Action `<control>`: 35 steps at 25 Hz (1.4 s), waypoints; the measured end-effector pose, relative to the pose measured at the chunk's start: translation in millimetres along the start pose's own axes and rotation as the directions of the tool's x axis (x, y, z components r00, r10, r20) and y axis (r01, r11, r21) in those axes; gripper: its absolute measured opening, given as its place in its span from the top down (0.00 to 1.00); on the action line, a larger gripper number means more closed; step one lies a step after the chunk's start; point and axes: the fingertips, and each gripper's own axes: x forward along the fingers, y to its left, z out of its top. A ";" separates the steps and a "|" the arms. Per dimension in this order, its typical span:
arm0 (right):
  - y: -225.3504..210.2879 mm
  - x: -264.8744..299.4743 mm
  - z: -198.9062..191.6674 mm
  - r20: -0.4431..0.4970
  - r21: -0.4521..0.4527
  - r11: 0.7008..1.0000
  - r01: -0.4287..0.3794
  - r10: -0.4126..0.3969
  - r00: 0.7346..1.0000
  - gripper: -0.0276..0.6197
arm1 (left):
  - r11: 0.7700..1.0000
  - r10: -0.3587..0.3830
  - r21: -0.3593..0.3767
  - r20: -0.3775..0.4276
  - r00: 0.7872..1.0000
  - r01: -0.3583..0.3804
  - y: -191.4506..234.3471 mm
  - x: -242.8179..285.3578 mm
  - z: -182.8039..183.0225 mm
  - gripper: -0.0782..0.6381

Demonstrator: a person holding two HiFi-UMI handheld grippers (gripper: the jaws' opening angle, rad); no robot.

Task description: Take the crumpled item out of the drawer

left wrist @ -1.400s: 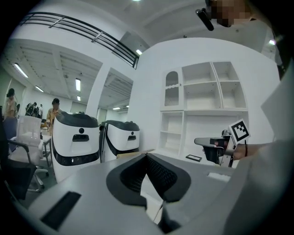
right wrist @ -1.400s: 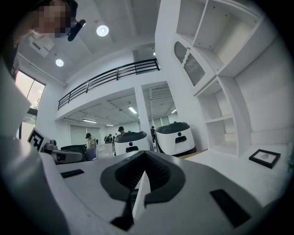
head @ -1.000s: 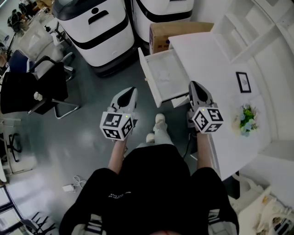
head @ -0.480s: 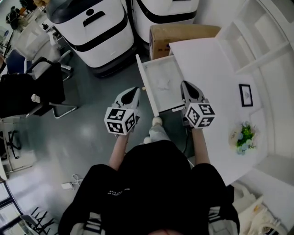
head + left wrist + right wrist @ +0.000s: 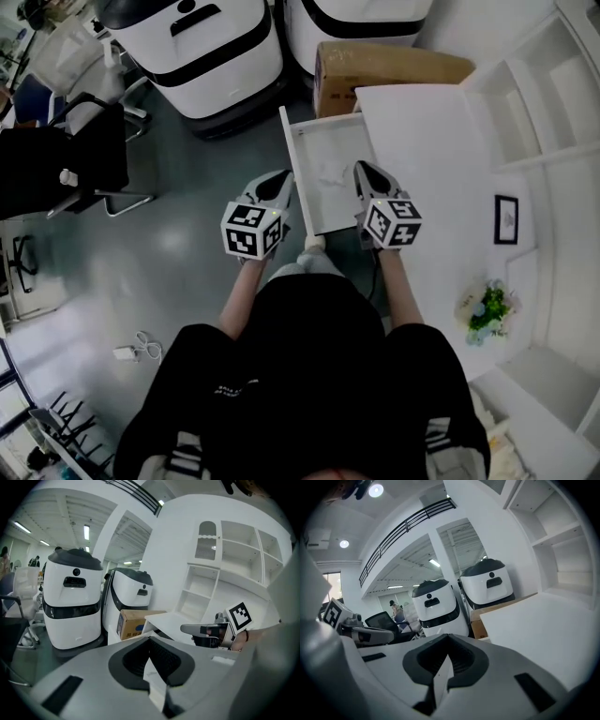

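The drawer (image 5: 290, 159) stands pulled out from the white surface (image 5: 427, 131). The crumpled item (image 5: 330, 174), pale and hard to make out against the drawer's white bottom, lies inside it near the middle. The left claw (image 5: 278, 180) hovers just outside the drawer's left wall, above the grey floor; its jaws are pressed together with nothing between them. The right claw (image 5: 362, 170) hangs over the drawer's right edge, near the crumpled item, its jaws likewise together and empty. A cardboard box (image 5: 389, 64) sits beyond the drawer, next to two large white machines (image 5: 192, 42). A picture frame (image 5: 507, 219) and flowers (image 5: 486, 313) rest on the surface
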 end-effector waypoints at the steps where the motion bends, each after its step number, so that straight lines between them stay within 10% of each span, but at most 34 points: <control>1: -1.8 4.9 -5.4 -0.017 -0.001 1.000 -0.001 0.001 1.000 0.97 | 1.000 0.002 -0.007 -0.007 1.000 -0.002 1.2 3.7 -2.7 0.89; 35: -80.8 115.1 -183.5 -0.432 0.029 0.988 0.154 -0.126 0.893 0.86 | 0.995 -0.089 -0.053 -0.210 0.974 0.080 8.7 97.8 -67.0 0.90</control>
